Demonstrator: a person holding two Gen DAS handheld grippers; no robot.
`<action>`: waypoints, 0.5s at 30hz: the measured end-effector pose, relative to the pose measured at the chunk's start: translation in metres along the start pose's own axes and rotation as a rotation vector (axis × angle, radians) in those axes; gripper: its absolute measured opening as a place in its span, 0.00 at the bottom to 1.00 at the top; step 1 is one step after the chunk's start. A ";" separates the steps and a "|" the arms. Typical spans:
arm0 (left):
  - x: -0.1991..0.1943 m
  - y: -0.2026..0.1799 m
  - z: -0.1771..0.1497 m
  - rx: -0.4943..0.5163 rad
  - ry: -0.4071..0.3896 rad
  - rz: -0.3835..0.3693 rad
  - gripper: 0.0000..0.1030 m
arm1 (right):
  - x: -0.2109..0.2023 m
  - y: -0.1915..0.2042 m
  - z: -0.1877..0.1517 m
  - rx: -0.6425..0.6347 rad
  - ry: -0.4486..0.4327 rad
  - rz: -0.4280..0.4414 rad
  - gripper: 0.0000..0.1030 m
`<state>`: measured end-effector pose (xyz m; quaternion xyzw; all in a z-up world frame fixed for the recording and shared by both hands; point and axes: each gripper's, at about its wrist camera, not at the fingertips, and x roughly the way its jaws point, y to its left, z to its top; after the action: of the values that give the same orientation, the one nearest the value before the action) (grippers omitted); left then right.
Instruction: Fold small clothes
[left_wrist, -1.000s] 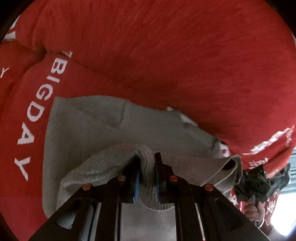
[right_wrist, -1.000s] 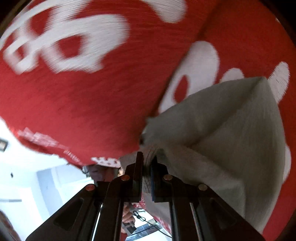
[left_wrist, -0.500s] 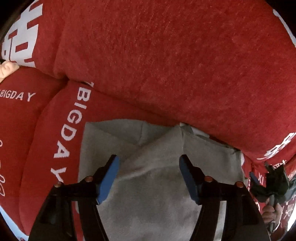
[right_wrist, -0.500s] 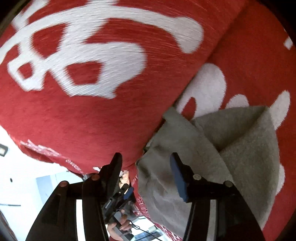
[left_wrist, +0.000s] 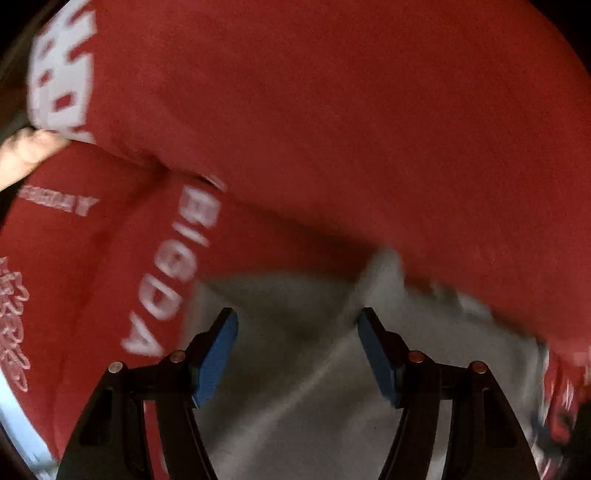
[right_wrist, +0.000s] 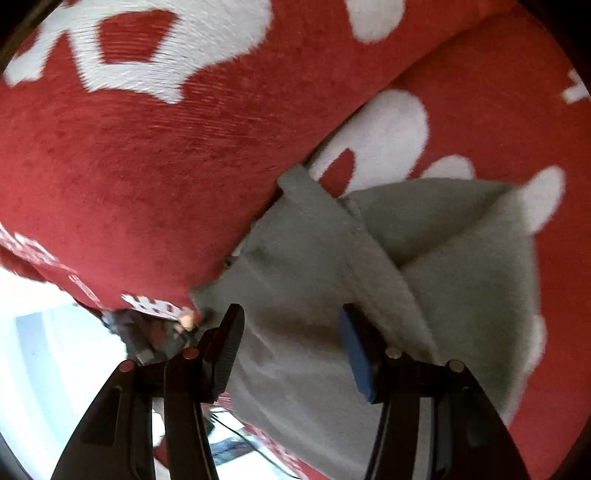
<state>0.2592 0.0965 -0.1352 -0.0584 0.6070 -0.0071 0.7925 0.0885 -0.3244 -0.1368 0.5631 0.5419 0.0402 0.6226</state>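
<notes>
Plainly, both grippers' jaws gape empty above the grey garment (right_wrist: 317, 288) — only the left view catches fingertips (left_wrist: 26, 155).

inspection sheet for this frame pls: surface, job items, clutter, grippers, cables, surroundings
Surface: red cushions with white lettering, seat and back.
Job's things: grey garment lying folded on the seat against the back cushion, layers overlapping.
Clutter: nothing seen.
Grippers: left gripper and right gripper both with jaws open above the garment, nothing held.
Cables: thin dark cable below the seat edge, right view.
Surroundings: bright room past the seat edge; a person's fingers at the cushion, left view.
</notes>
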 end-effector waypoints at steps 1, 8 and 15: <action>-0.003 0.006 0.005 -0.017 0.002 -0.009 0.66 | -0.006 0.001 -0.001 -0.016 -0.002 -0.013 0.57; -0.036 0.025 -0.041 0.141 0.122 -0.035 0.66 | -0.062 -0.015 -0.027 -0.050 -0.043 -0.113 0.57; -0.037 0.056 -0.122 0.166 0.272 -0.132 0.66 | -0.082 -0.050 -0.093 0.077 -0.036 -0.153 0.57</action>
<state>0.1291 0.1445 -0.1362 -0.0309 0.7007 -0.1173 0.7031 -0.0400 -0.3353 -0.1021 0.5443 0.5732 -0.0384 0.6113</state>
